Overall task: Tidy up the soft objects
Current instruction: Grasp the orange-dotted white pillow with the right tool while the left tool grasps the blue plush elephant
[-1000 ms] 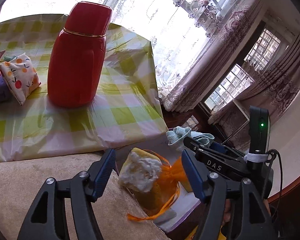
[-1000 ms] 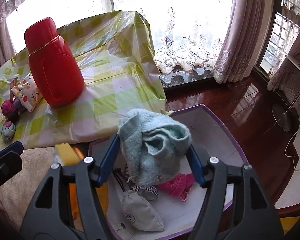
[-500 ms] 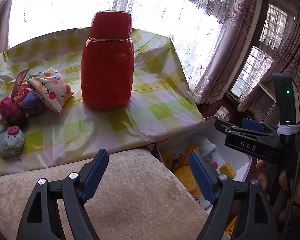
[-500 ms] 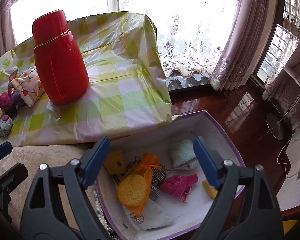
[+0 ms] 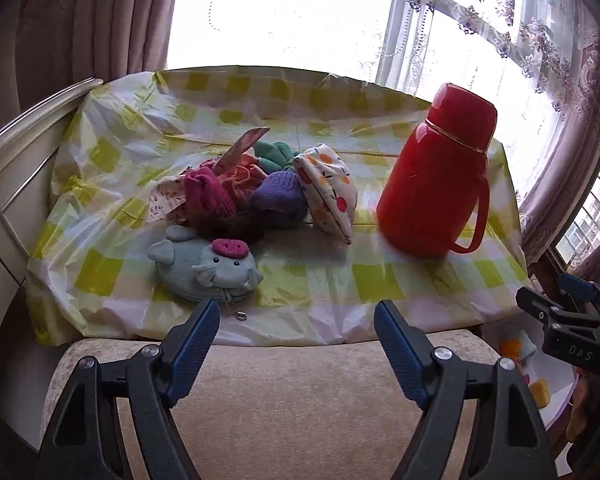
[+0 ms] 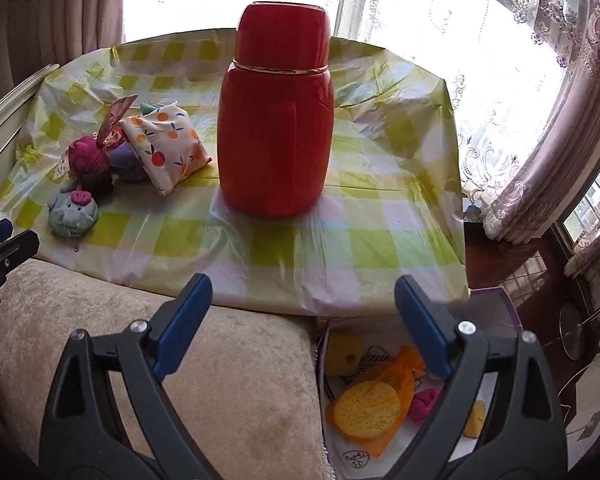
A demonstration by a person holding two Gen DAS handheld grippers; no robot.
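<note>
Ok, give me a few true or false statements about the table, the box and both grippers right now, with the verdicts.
1. The tall red plastic thermos lies on its side. False: it stands upright on the green-checked tablecloth.
2. The left gripper is open and empty. True.
3. The grey-blue plush elephant pouch sits in the white box with purple rim. False: it lies on the tablecloth.
4. A round yellow sponge lies in the box. True.
5. The right gripper holds a towel. False: nothing is between its jaws, which have just been opening.

The box (image 6: 496, 300) was mostly hidden behind the right gripper (image 6: 304, 304) and the cushion (image 6: 180, 360); the print on its white pouch (image 6: 356, 458) was too small to read.
</note>
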